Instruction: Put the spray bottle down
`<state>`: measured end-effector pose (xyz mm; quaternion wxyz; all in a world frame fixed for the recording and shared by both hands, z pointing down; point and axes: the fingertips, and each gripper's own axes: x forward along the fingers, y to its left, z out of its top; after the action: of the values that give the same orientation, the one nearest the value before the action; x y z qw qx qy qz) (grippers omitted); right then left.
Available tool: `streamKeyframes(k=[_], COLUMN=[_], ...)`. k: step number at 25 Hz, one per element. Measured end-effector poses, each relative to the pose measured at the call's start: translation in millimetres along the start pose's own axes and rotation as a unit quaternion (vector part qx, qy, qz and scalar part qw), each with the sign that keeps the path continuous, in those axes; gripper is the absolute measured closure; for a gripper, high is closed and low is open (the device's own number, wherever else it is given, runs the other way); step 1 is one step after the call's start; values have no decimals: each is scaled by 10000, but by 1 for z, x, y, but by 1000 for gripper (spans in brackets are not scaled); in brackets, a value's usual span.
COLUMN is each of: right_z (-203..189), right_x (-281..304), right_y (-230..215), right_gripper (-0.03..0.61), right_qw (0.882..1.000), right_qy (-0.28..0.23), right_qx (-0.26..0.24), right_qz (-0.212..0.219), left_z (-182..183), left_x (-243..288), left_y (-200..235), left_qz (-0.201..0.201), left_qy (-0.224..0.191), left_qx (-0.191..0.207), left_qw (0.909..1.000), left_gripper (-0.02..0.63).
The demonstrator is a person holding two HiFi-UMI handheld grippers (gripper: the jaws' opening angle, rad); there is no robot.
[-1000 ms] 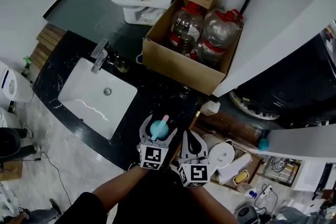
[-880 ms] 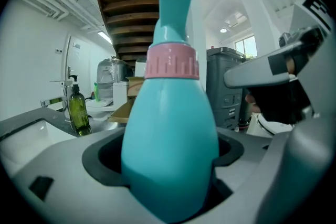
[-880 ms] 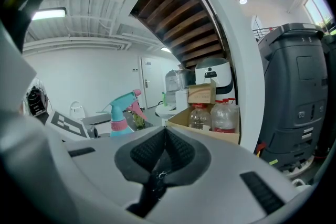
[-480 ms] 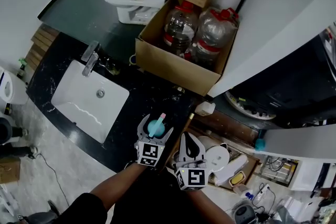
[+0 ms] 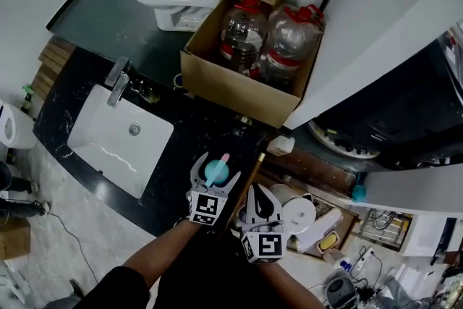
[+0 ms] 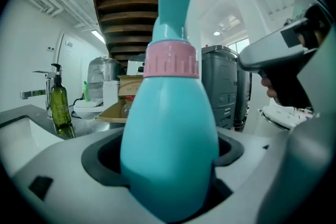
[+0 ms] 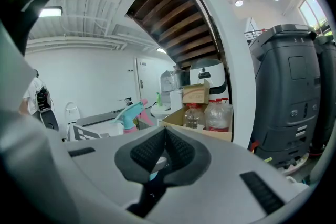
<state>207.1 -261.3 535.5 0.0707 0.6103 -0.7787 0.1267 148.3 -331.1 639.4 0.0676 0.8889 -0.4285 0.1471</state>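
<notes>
The spray bottle (image 5: 215, 171) is teal with a pink collar and a pink trigger. My left gripper (image 5: 215, 176) is shut on its body and holds it upright above the front edge of the black counter (image 5: 210, 128). In the left gripper view the spray bottle (image 6: 170, 123) fills the middle, wedged between both dark pads. My right gripper (image 5: 258, 193) hangs just to the right of it, shut on nothing, its ribbed pads (image 7: 177, 150) pressed together. The right gripper view shows the spray bottle (image 7: 130, 114) off to the left.
A white sink (image 5: 108, 148) with a chrome tap (image 5: 116, 80) lies left of the grippers. Behind stands a cardboard box (image 5: 239, 94) with large water bottles. A white kettle (image 5: 298, 213) sits lower right. A green soap bottle (image 6: 59, 101) stands by the tap.
The head view has drifted, so the sink and the box sit a little further left and up. Both grippers have barely moved and the left one still holds the bottle.
</notes>
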Motion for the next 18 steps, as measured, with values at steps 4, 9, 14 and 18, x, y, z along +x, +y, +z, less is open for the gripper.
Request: streamKeyframes(k=[4,9,14,18], right_z=[-6,-6,-8,-9], right_x=[0,0,-7,-13], right_y=[9,9,5,17], right_gripper=[561,561,561,561], right_qw=[9998,9996,9997,9998], right_qy=[106,203,246,210], right_qx=[46,-101,-54,-41], right_qz=[132,168,44,58], left_z=[-5,-21,-9,-1], left_x=[1,-1,-11,-27], left_y=[-3,-6,-4,-2], left_qz=[-124,-237,-281,-252], left_qy=[168,369,232,124], left_qx=[7,-24,-120,-241], left_qw=[9998,9990,9993,9993], left_gripper=[172,144,141,141])
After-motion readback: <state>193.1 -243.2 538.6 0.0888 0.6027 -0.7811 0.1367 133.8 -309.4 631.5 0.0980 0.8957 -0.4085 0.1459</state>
